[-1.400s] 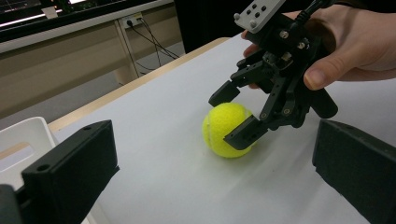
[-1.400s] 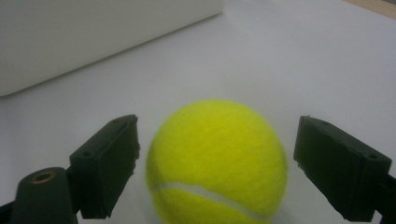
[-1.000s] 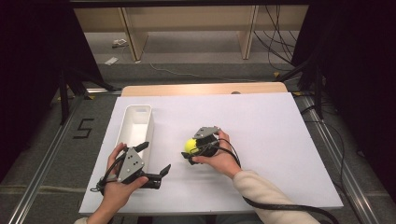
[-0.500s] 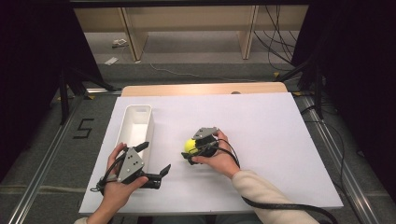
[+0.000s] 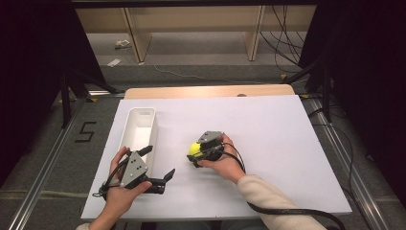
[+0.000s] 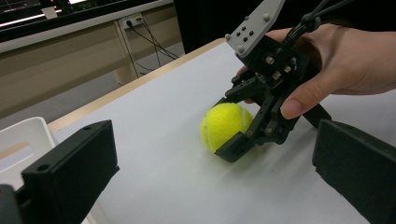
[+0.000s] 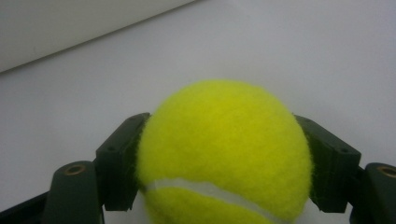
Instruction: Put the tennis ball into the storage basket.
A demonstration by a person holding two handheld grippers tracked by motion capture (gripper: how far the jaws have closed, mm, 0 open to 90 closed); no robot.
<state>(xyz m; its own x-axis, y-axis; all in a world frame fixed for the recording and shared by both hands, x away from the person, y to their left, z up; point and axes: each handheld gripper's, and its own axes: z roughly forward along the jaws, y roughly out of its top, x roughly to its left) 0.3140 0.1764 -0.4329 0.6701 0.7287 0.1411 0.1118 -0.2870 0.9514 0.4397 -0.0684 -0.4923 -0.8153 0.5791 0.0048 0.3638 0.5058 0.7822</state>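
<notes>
From the high view, the right tool (image 5: 197, 154) sits a little left of the frame's centre, low on the white bench (image 5: 268, 134), with the tennis ball (image 5: 194, 149) between its jaws. The left tool (image 5: 160, 165) rests in the lower left, jaws spread and empty, just below the white bin (image 5: 139, 130), which lies lengthwise up the frame, its long axis running from the person toward the far edge.

In the left gripper view, its own two jaws stand wide apart at the bottom corners. Beyond them, at centre, the ball (image 6: 226, 126) rests on the bench, pinched by the other tool (image 6: 243, 123); a corner of the bin (image 6: 28, 135) shows at left.

In the right gripper view the ball (image 7: 224, 154) bulges between both jaws, which press its sides: clamped, I would say. A ball has no long axis; its white seam curves across the lower face.

My guess is the grasp is just made. The next move likely calls for a lift and a carry toward the bin, keeping the squeeze firm.
</notes>
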